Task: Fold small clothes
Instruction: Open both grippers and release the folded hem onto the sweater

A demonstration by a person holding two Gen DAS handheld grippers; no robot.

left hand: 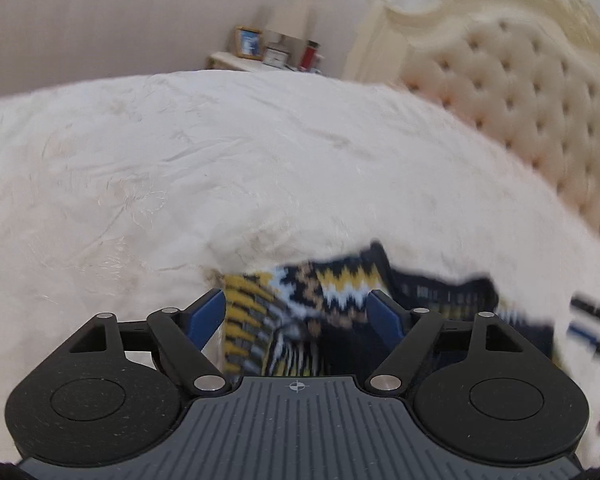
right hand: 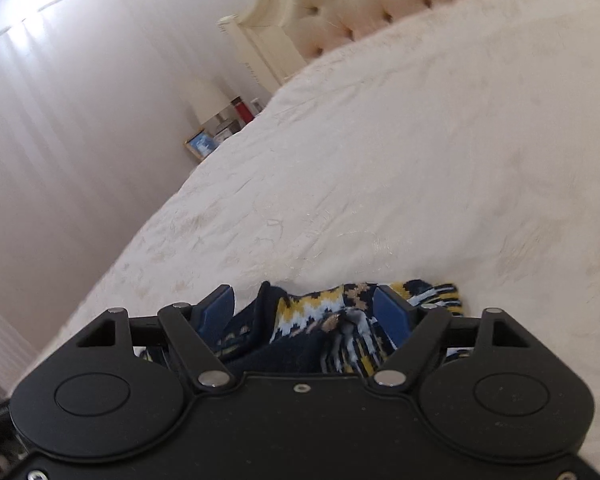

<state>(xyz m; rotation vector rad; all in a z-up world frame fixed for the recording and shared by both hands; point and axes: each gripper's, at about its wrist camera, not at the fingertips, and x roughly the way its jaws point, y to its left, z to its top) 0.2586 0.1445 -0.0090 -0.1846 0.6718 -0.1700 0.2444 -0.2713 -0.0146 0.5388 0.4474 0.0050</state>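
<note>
A small knitted garment [left hand: 332, 296], navy with yellow, white and tan zigzags, lies crumpled on the white bedspread [left hand: 180, 168]. My left gripper [left hand: 296, 308] is open with its blue fingers [left hand: 208, 312] on either side of the garment's near edge. In the right wrist view the same garment [right hand: 320, 320] lies between the wide-apart blue fingers [right hand: 392, 312] of my right gripper [right hand: 304, 308], which is open. Whether either gripper touches the cloth is hard to tell. The left view is blurred by motion.
A tufted cream headboard [left hand: 520, 92] stands at the bed's right end. A nightstand [left hand: 244, 62] beyond the bed holds a lamp [left hand: 288, 20], a picture frame [left hand: 249, 43] and a red bottle [left hand: 310, 54]. Pale curtains [right hand: 60, 120] hang by the wall.
</note>
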